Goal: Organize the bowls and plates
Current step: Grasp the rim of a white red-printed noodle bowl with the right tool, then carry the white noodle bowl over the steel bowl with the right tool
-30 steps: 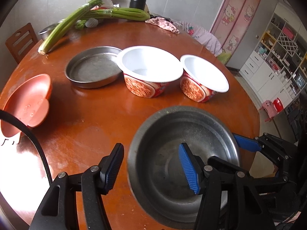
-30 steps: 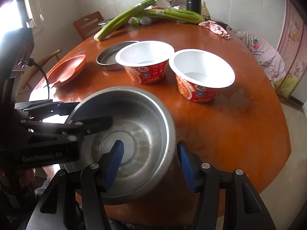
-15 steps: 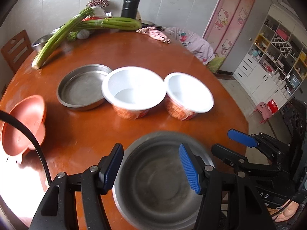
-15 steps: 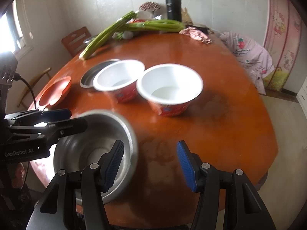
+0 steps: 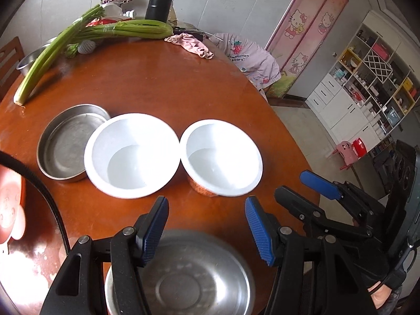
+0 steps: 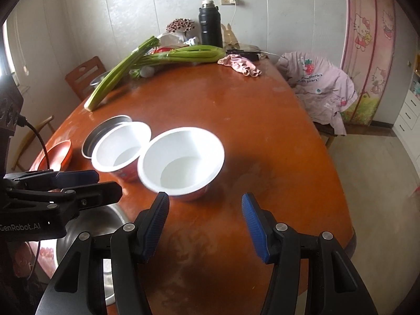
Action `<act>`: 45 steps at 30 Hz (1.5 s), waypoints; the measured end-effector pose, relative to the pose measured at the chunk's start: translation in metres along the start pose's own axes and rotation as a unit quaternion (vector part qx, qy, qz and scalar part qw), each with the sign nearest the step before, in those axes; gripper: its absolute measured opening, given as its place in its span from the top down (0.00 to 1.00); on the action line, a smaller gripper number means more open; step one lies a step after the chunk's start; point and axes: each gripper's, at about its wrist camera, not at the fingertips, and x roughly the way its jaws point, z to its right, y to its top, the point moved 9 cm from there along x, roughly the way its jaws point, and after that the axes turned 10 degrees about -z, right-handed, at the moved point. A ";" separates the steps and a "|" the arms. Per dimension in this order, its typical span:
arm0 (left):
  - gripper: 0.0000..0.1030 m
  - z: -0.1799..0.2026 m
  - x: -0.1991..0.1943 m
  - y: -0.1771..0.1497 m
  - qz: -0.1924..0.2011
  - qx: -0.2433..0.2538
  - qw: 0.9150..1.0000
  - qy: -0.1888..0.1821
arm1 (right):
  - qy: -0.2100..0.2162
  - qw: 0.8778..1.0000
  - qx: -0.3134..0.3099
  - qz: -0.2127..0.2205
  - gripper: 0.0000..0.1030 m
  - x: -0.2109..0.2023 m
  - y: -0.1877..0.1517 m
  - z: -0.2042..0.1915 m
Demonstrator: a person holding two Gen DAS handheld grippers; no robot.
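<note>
Steel bowl (image 5: 183,275) is sitting nearest me at the bench (image 5: 157,84) edge, partly under my left gripper (image 5: 207,225), whose blue pads are standing apart on nothing. My right gripper (image 6: 206,225) is hovering beside that bowl, equally apart and empty. Beyond the steel bowl, two white bowls (image 5: 132,155) (image 5: 221,164) are sitting rim to rim, a steel plate (image 5: 68,141) touching the left one. Farthest from it, celery (image 5: 126,30) is lying.

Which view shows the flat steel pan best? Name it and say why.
The left wrist view: the steel pan shows its whole inside and nearly its full rim there, only its right edge hidden by a white bowl. The right wrist view shows just a sliver of it behind that bowl.
</note>
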 end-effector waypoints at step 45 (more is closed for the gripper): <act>0.42 0.008 0.041 0.032 -0.022 -0.030 0.999 -0.031 | 0.059 0.995 -0.057 -0.060 0.43 0.059 0.010 -0.025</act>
